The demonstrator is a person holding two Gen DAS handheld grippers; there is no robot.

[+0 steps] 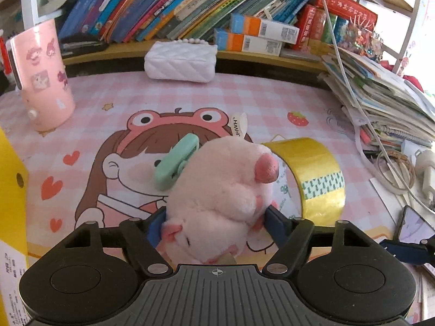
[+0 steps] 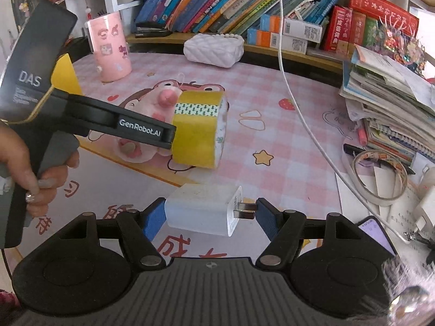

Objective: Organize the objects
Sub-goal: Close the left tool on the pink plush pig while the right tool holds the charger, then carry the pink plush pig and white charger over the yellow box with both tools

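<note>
Though the left gripper (image 1: 214, 217) pinched the pink plush (image 1: 217, 195) at lower centre and the right gripper (image 2: 210, 214) clamped the white charger (image 2: 202, 210), nothing looked sorted; yellow tape (image 1: 312, 176) waited right of centre.

Plush toy (image 1: 217, 203) — soft, fuzzy cloth; tape roll (image 1: 312, 179) — glossy yellow film; charger (image 2: 204, 209) matt white plastic.

A pink plush toy (image 1: 217, 198) lies on its side on the tabletop. At its 10 o'clock lies a mint clip (image 1: 176, 163); at 3 o'clock a yellow tape roll (image 1: 312, 179) stands on edge. A white charger (image 2: 204, 209), prongs rightward, lies nearer.
</note>
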